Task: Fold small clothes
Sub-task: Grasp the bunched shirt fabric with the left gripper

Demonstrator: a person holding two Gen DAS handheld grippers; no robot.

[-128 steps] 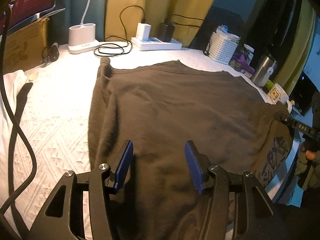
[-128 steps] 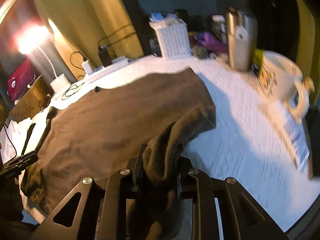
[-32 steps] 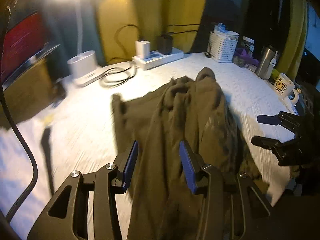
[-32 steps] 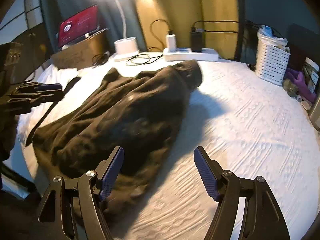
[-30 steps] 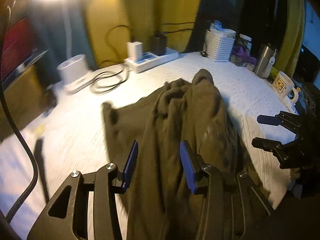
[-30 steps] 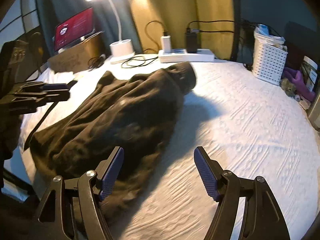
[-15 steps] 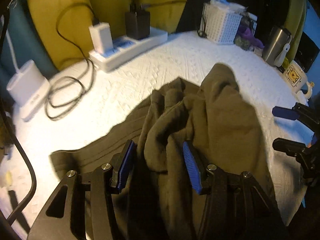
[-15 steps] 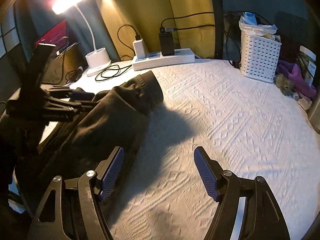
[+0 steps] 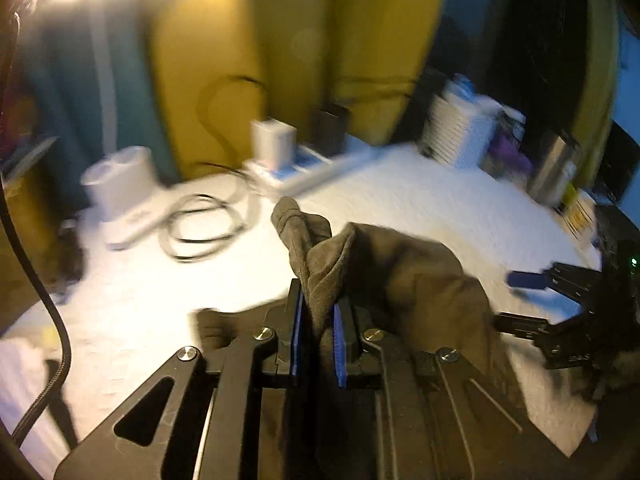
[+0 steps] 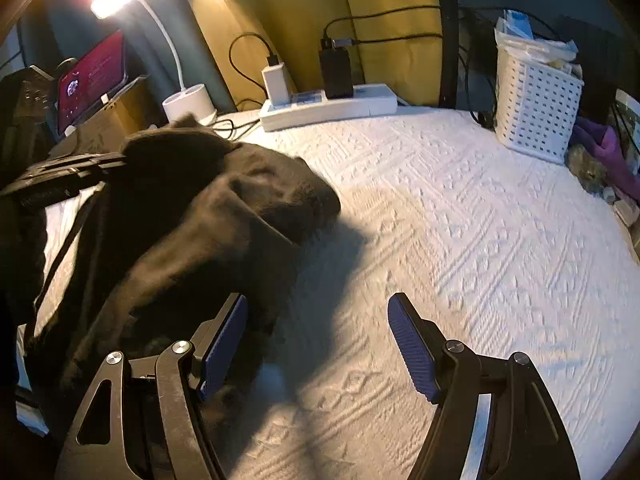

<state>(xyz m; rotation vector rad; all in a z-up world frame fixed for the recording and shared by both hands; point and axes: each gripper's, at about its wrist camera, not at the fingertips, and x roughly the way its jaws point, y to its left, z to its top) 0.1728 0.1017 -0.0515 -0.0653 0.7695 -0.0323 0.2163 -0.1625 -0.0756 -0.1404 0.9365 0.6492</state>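
A dark brown garment (image 9: 416, 280) lies bunched on the white textured bedspread (image 9: 432, 200). My left gripper (image 9: 318, 320) is shut on a fold of it and holds that fold raised, with the cloth sticking up between the blue pads. In the right wrist view the garment (image 10: 200, 224) is heaped at the left, with the left gripper's black frame (image 10: 64, 176) beside it. My right gripper (image 10: 316, 320) is open and empty, low over the bedspread (image 10: 480, 240) at the garment's right edge. It also shows at the right of the left wrist view (image 9: 532, 300).
At the back stand a white power strip with chargers (image 10: 328, 104), a lamp base (image 10: 188, 104) with coiled cable, a white basket (image 10: 536, 96), a steel tumbler (image 9: 556, 168) and a red screen (image 10: 92, 80). A black cable (image 9: 44, 300) hangs at the left.
My left gripper has shut on a fold of the garment and lifted it. The garment has bunched up toward the left. My right gripper stays open and has hardly moved.
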